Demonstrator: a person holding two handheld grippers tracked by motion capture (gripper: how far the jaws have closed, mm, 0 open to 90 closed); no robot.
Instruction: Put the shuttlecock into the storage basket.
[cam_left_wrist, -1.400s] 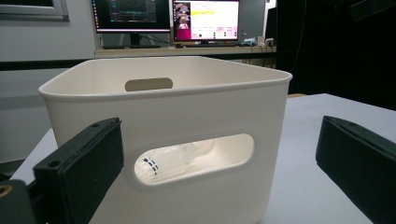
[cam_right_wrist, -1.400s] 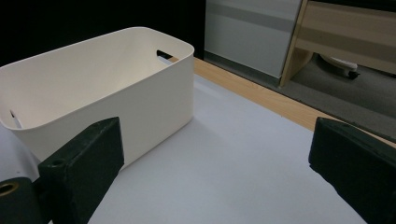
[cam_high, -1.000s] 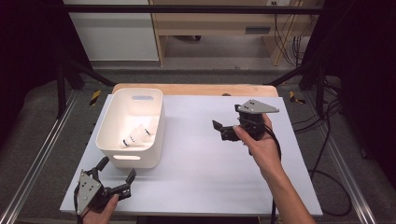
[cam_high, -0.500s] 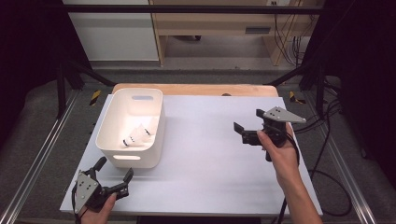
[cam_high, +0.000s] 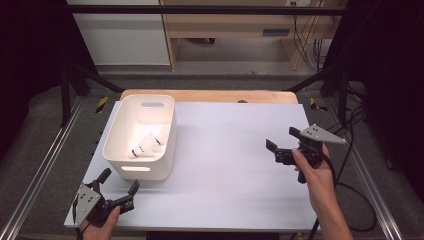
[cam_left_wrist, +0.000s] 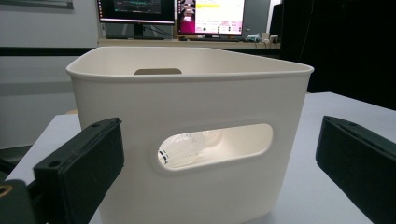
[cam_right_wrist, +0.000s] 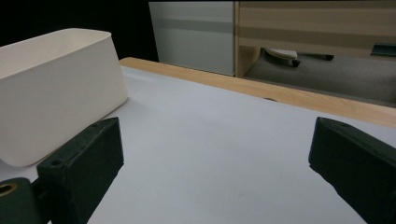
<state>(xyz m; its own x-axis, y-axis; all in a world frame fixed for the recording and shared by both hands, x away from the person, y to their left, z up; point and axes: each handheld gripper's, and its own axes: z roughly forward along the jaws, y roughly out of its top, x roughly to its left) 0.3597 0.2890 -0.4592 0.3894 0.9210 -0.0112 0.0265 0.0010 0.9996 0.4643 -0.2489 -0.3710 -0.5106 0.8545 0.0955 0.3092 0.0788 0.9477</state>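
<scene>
The left hand-held gripper (cam_high: 119, 191) sits at the near left corner of the surface (cam_high: 225, 165) in the high view, jaws spread wide with nothing in them, pointing up toward the white bin (cam_high: 141, 136) just beyond it. The bin is on the left part of the surface, and there are a couple of white shuttlecocks (cam_high: 146, 145) lying on its floor. The right hand-held gripper (cam_high: 282, 145) is over on the right side, held above the surface, jaws also wide apart and empty, facing left, well apart from the bin.

In the left gripper view, the bin (cam_left_wrist: 187, 116) is right in front, framed between the two black jaws but not touching either one. Through the handle slot (cam_left_wrist: 215, 145) in its near wall you can make out something white and feathery inside.

In the right gripper view, jaws are wide again with bare surface (cam_right_wrist: 215, 154) between them. The bin (cam_right_wrist: 51, 93) shows at the left, off to the side, and a wooden edge (cam_right_wrist: 261, 91) runs along the far side of the surface.
</scene>
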